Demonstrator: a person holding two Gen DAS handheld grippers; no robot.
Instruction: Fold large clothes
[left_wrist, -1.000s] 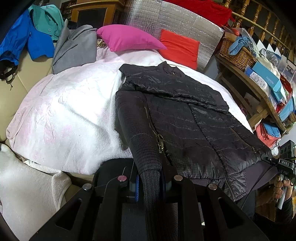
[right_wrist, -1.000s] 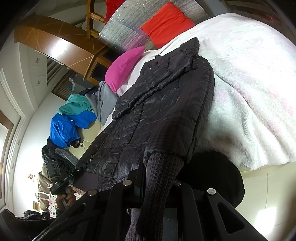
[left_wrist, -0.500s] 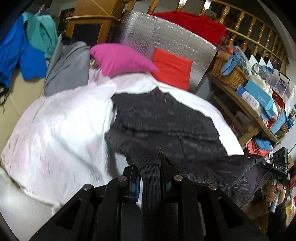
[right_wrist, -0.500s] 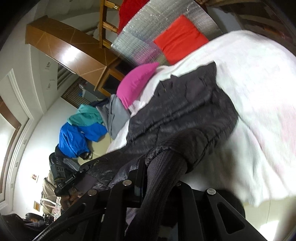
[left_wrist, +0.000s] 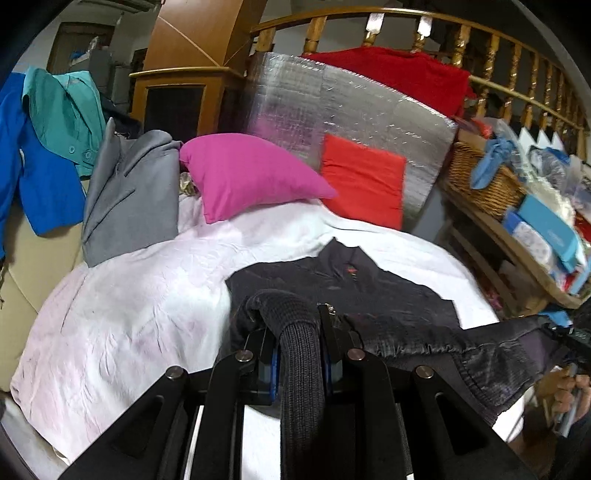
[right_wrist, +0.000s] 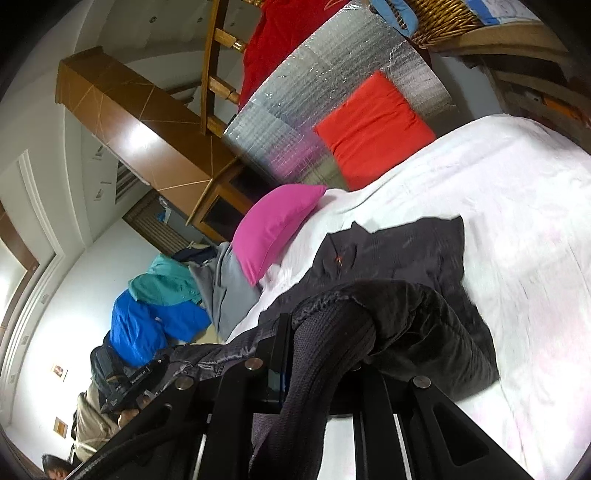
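Gripping the ribbed knit hem of the black quilted jacket (left_wrist: 369, 291), the left gripper (left_wrist: 300, 352) has its two fingers pinched nearly together, the dark knit band bulging up between them and hanging down over the tool's frame. The right gripper (right_wrist: 317, 354) does the same at the other bottom corner: jaws drawn almost closed on the knit band, with shiny quilted fabric bunched over the top of them. Between the two tools the jacket's lower edge is lifted clear of the white blanket (left_wrist: 129, 314) and stretched in a sagging line, seen from the left wrist running off to the right. The collar end of the jacket lies flat on the blanket, near the pink pillow (left_wrist: 243, 173) and the red cushion (left_wrist: 364, 182). A grey garment (left_wrist: 129, 199) is draped at the blanket's far left edge, well apart from the jacket.
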